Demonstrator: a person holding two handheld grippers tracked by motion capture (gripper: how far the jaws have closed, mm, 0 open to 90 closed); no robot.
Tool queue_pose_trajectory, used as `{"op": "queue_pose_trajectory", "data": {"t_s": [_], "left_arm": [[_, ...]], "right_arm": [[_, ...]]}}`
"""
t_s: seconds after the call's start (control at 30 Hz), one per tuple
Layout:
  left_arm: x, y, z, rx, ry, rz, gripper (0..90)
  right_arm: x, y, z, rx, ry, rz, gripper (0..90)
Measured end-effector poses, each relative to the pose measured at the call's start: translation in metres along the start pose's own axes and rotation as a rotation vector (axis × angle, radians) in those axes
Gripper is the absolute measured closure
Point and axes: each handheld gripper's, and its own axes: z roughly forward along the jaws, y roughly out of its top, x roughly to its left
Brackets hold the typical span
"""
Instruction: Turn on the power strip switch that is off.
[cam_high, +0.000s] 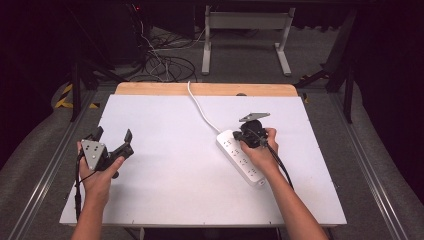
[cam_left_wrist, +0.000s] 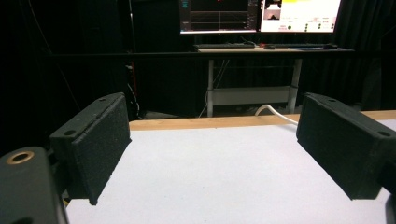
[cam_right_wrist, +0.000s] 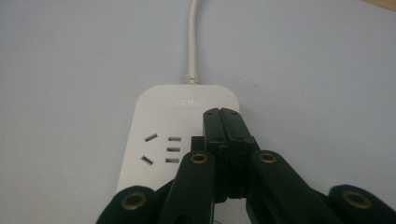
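On the white desk (cam_high: 175, 165), the right hand-held gripper (cam_right_wrist: 222, 122), jaws closed, presses a white plastic power strip (cam_right_wrist: 159, 121); the left hand-held gripper (cam_high: 114, 139) hovers wide open, nothing between its jaws.

A white power strip (cam_high: 241, 157) with a white cord (cam_high: 202, 111) lies on a white table (cam_high: 165, 190) edged in light wood.

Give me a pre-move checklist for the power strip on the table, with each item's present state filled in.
1. Power strip lies flat on the white table: ok.
2. Right gripper is over the strip's cord end, jaws closed together on nothing: ok.
3. Whether its tips touch the strip's top: cannot tell.
4. Left gripper is open, holds nothing, and is well apart from the strip: ok.
5. White cord runs off the table's far edge without a tangle: ok.
6. Sockets beside the closed jaws have no plug in them: ok; the strip's near end is hidden by the hand: cannot tell.
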Motion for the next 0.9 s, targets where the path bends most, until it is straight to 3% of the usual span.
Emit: {"op": "queue_pose_trajectory", "data": {"t_s": [0.9], "left_arm": [[-0.002,-0.0006,0.0004,0.002,-0.005,-0.009,11.0]], "right_arm": [[0.0009,-0.0033,0.0031,0.01,-0.005,0.003,90.0]]}}
